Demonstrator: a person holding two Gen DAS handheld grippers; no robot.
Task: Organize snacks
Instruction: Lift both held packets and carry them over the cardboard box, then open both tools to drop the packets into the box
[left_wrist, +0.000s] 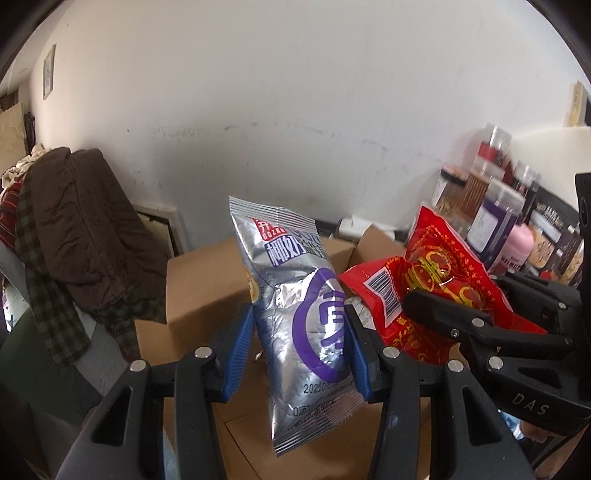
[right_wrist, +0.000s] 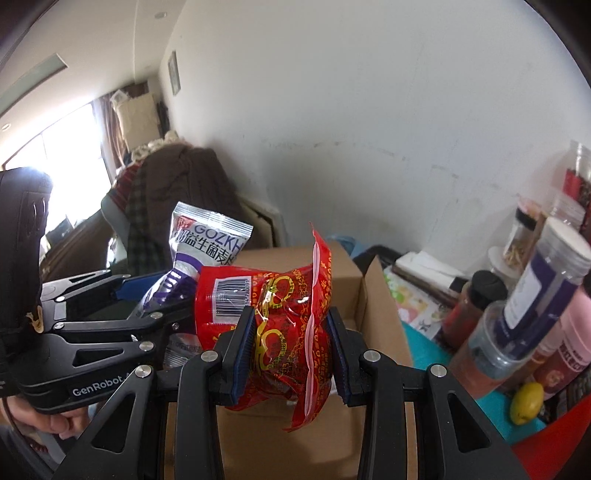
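Note:
My left gripper (left_wrist: 299, 343) is shut on a silver and purple snack bag (left_wrist: 295, 295) and holds it upright in the air above cardboard boxes. My right gripper (right_wrist: 291, 350) is shut on a red snack bag (right_wrist: 284, 317) with a barcode and gold print. The two grippers are side by side. The right gripper (left_wrist: 436, 310) with the red bag (left_wrist: 436, 266) shows at the right of the left wrist view. The left gripper (right_wrist: 155, 295) with the silver bag (right_wrist: 199, 240) shows at the left of the right wrist view.
Brown cardboard boxes (left_wrist: 199, 280) sit below and behind the bags; one (right_wrist: 373, 291) is open. Jars and bottles (right_wrist: 546, 288) crowd a teal surface at the right, with a yellow lemon (right_wrist: 526, 402). A chair piled with dark clothes (left_wrist: 74, 221) stands at the left by the white wall.

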